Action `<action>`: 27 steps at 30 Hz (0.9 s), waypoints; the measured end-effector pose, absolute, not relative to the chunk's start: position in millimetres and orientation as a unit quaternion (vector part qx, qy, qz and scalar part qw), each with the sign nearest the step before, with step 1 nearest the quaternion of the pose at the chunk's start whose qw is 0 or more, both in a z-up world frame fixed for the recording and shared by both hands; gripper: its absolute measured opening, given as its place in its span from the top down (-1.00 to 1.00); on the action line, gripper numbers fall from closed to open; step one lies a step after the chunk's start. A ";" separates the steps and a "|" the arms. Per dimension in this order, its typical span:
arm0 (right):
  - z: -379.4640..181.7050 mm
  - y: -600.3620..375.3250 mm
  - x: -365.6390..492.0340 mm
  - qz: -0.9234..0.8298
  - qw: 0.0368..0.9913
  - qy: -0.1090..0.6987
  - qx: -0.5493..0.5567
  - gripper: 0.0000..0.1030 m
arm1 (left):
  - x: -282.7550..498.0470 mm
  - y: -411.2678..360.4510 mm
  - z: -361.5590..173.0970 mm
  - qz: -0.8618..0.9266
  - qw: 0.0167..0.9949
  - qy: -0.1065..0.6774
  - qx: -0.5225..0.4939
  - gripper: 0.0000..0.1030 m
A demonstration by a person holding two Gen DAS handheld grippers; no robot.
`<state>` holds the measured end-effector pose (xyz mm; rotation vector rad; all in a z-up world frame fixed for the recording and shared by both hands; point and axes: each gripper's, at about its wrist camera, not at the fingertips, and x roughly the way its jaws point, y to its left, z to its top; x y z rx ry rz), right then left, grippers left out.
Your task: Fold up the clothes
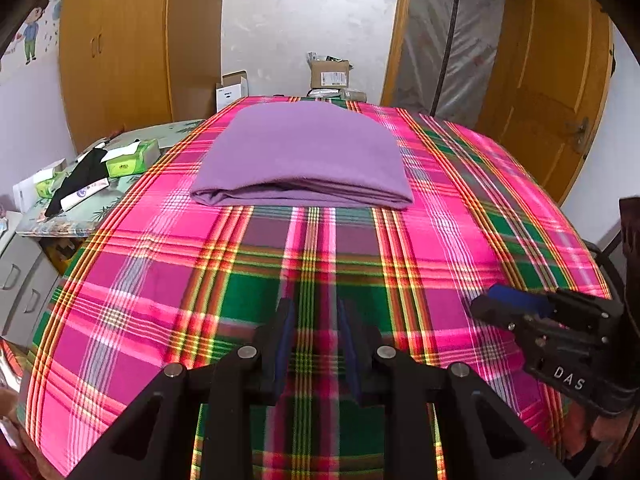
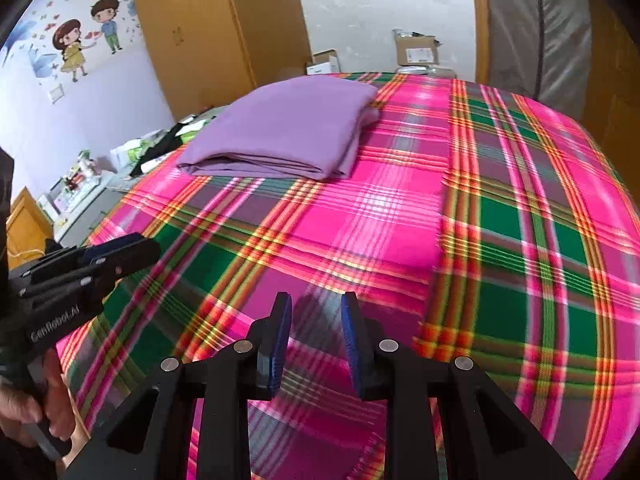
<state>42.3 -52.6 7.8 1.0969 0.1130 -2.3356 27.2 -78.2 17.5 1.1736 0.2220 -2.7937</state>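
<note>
A folded purple cotton cloth (image 1: 302,156) lies flat on the pink, green and orange plaid bedspread (image 1: 500,216), toward twelve o'clock from the left claw (image 1: 316,310), its stacked layered edges facing the camera. In the right wrist view the same folded cloth (image 2: 280,128) sits at about eleven o'clock. The left claw hovers above the plaid, its blue-padded jaws a narrow gap apart with nothing between them. The right claw (image 2: 316,300) also hangs over the bedspread, jaws parted somewhat wider and empty. Each claw is well apart from the cloth. A green tissue box (image 1: 132,158) rests on a side cabinet at ten o'clock.
</note>
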 end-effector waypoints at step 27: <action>4.0 -66.4 34.6 -0.863 0.276 0.081 0.416 0.14 | 3.8 -80.7 0.5 -0.903 0.084 0.070 0.416 0.38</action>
